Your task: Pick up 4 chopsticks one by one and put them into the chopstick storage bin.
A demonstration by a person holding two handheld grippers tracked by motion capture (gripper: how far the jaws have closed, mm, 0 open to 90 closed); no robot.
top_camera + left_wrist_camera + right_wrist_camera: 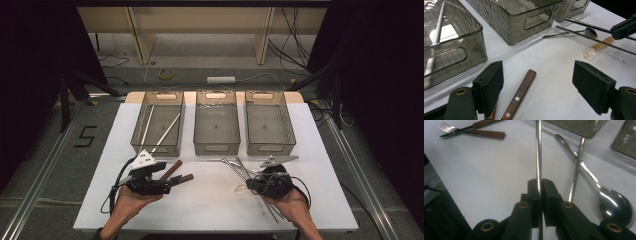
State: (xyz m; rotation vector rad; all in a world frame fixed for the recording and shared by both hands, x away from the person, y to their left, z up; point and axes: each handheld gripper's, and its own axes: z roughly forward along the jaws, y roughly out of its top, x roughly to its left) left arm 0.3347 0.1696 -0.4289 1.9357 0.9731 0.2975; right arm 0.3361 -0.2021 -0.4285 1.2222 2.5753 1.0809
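Steel chopstick [538, 150], thin, round, pinched in right tool [540, 186]; left tool [537, 85] wide over wooden handle [520, 93].

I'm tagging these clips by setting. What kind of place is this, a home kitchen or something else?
Probably a lab or recording rig, not a kitchen: a white table on a metal-railed floor, loose cables and a power strip behind it, dark curtains at both sides, and three identical clear bins for sorting cutlery.
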